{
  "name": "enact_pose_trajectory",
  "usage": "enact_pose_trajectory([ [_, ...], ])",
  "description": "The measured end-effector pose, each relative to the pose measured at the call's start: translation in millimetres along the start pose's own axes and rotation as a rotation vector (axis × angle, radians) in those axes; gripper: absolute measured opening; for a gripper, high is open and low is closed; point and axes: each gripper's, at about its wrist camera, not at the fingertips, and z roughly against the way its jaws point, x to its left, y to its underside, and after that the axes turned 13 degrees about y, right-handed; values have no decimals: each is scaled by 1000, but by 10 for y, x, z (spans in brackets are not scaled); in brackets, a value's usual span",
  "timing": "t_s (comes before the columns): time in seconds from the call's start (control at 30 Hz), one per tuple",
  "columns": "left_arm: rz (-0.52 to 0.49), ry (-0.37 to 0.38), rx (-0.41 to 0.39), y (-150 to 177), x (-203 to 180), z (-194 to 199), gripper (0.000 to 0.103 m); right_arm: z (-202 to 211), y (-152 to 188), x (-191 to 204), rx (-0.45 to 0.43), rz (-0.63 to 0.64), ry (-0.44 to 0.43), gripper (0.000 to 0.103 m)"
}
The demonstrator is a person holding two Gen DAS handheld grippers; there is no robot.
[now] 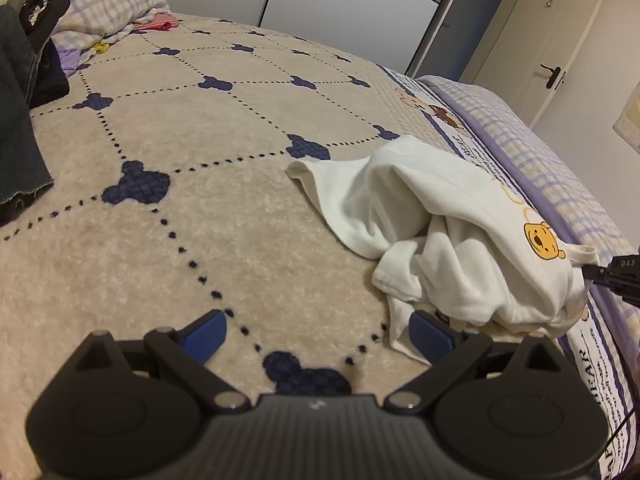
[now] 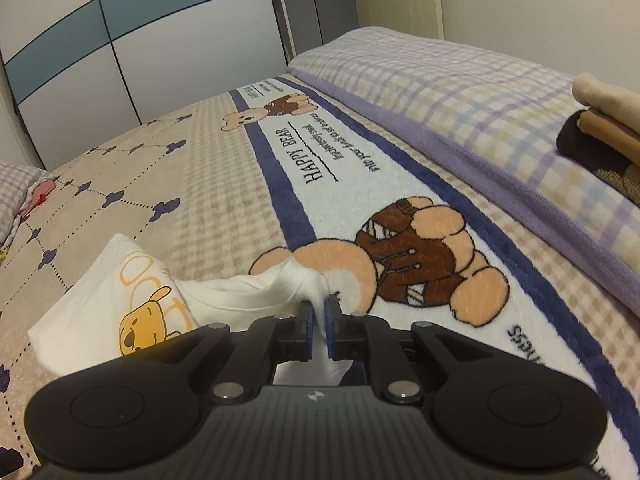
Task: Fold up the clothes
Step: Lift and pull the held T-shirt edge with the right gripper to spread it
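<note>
- White shirt (image 1: 452,232): crumpled in a heap on the bed blanket (image 1: 200,184), toward its right side, yellow bear print facing up; not yet spread flat.
- Right claw (image 2: 319,316): narrow, pinching a bunched edge of the shirt (image 2: 256,292); cloth fills the gap between the blue pads (image 2: 306,322).
- Left claw (image 1: 318,334): wide, holding nothing, hovering near the shirt's near edge; right pad just beside the cloth.
- Judged step: spreading the shirt out. Advice: let the left claw take an opposite edge or corner, then pull both apart and lay it flat before any fold.
- Risk: a bunched pinch may grip several layers.
- Surroundings: dark clothes (image 1: 20,120) far left; folded pile (image 2: 600,128) far right.
</note>
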Motion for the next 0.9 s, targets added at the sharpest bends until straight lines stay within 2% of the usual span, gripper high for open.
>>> enact_pose_trajectory([
  [0.13,1,5,-2,-3,-10,16,99,58,1,5,2,1,-11,15],
  [0.2,0,7,-3,-8,-16,23,99,99,12,7,-4,5,-23,24],
  [0.27,1,9,-2,-10,-16,25,99,137,25,13,-9,10,-36,42],
  [0.43,4,7,0,-14,-10,23,99,215,63,37,-12,23,-75,46],
  [0.67,5,1,4,-14,-2,13,99,299,153,168,5,58,-161,59],
  [0.9,3,-5,11,-16,5,6,99,379,261,344,28,96,-246,62],
])
